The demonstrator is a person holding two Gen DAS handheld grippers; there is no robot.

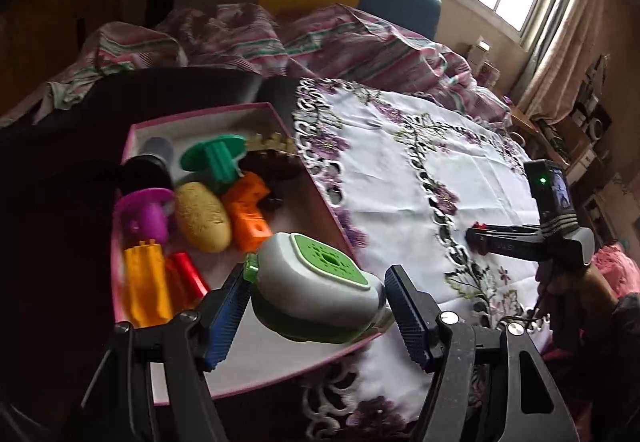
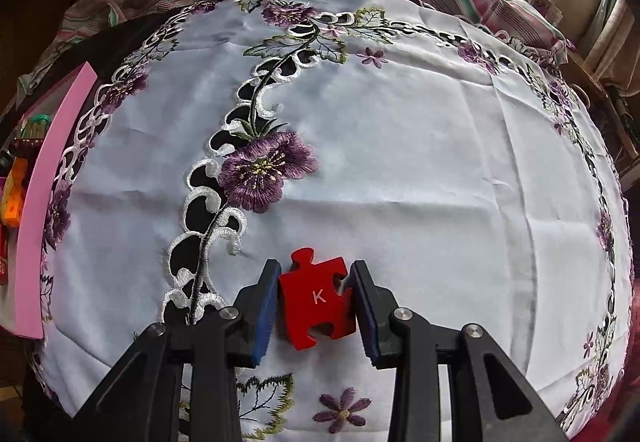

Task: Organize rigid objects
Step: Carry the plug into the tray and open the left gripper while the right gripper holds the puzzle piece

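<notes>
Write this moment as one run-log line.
left hand-held gripper: holding grey-green case over pink box | right hand-held gripper: gripping red puzzle piece on tablecloth

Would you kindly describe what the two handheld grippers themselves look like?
Both the left gripper and right gripper have black angular frames with silver round bolts and ridged dark-blue pads lining the jaws. Seen from the left, the right one carries a small black camera showing a green light.

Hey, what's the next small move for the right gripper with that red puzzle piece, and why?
Probably lift it straight up. The right gripper has both fingers pressed against the red puzzle piece, which lies on the tablecloth; the pink box with the other toys sits far left.
</notes>
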